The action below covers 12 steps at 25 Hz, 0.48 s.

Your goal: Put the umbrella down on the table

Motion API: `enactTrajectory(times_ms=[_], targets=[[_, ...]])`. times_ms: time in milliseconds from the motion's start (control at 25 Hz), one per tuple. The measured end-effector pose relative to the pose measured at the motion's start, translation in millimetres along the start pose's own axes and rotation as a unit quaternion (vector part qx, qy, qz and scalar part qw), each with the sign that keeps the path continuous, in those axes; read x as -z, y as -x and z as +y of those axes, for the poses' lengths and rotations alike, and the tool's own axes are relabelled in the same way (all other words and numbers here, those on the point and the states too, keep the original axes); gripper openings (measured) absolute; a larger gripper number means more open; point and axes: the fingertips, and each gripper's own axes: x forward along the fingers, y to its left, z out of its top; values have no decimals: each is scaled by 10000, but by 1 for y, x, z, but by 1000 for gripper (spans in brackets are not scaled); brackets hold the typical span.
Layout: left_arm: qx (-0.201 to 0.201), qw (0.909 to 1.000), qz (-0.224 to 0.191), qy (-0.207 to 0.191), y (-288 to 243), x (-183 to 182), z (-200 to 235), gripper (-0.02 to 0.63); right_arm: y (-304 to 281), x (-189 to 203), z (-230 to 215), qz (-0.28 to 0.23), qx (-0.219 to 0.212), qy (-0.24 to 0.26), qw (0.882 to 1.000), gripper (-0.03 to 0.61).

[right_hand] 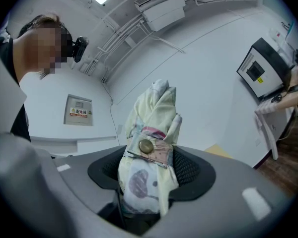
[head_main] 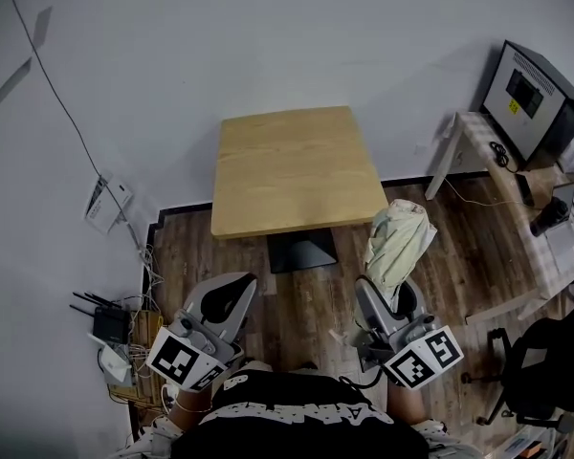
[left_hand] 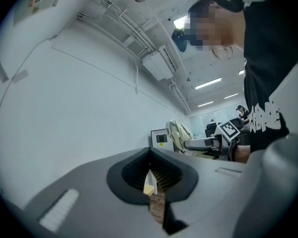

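I am looking down at a white wall (head_main: 220, 46) and a dark wood floor (head_main: 459, 266), with one small wooden table (head_main: 297, 165) on a black foot set against the wall, straight ahead of me. I count two grippers, one umbrella (head_main: 398, 242) and two marker cubes, one on each tool. My right gripper (head_main: 387, 295) is clamped on the lower part of the folded umbrella, which stands upright out of the jaws. It hangs over the floor just off the table's near right corner and does not touch the top. In the right gripper view the umbrella (right_hand: 159, 108) fills the space between the pads: pale cream cloth, bundled, with one strap (right_hand: 154, 150) round it fastened by a single brass snap. My left gripper (head_main: 231, 287) sits low on the other side, near my body and well apart from the table. In its own view the left gripper (left_hand: 151, 182) has its jaws drawn together on nothing, with only a sliver of table and floor showing through the slit. Around me I see one side table (head_main: 478, 132) at the right carrying a black-framed screen (head_main: 531, 98), one black chair (head_main: 545, 371) at the lower right, one router (head_main: 108, 325) with aerials on the floor at the left, and one white box (head_main: 107, 204) on the wall with a cable (head_main: 57, 94) running up from it. None of these stands between the umbrella and the table.
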Motion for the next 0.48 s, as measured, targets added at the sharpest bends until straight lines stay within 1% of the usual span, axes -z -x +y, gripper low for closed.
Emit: enactTrajectory(times_ms=[160,280,400,480], targets=[[-230,9997,14,-5,5,0,8,-2,-8,5,-8,84,7,-127,9999,268],[-338,9993,39,155,10,5,15,-2,-13,5,-8,102,-27,-131,9999,268],[-304,9992,-19,277,9,9,25,-3,-18,5,-3,96,-21,-10,10000,268],[-164,9993,-91,313,-1,11,28,-2,-20,5,-2,85,25,44,10000,268]])
